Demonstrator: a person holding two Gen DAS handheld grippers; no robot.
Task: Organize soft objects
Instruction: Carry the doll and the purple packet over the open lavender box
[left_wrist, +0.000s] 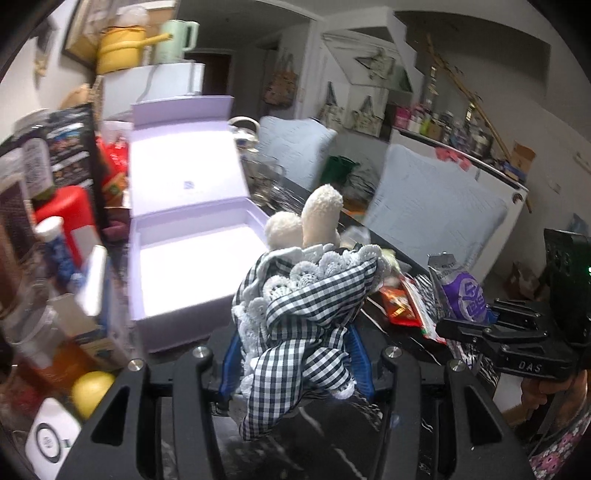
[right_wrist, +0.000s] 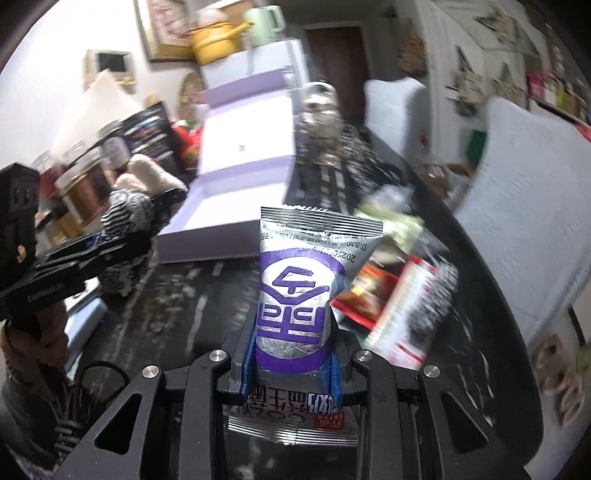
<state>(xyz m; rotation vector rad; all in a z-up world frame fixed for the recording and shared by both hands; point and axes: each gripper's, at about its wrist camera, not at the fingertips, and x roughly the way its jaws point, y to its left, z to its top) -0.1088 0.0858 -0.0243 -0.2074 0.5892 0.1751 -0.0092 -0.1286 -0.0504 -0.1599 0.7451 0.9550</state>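
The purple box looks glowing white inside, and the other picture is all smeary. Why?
Left wrist view: light overexposes the open purple box, washing out its floor; the plush toy up close stays fairly sharp. Right wrist view: motion blur smears the table and the background, while the held snack packet stays readable.

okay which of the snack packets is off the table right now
The silver and purple packet, clamped in the right gripper. The red packets lie on the table.

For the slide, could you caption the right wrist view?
Right gripper holds a purple-and-silver snack packet above the dark table.
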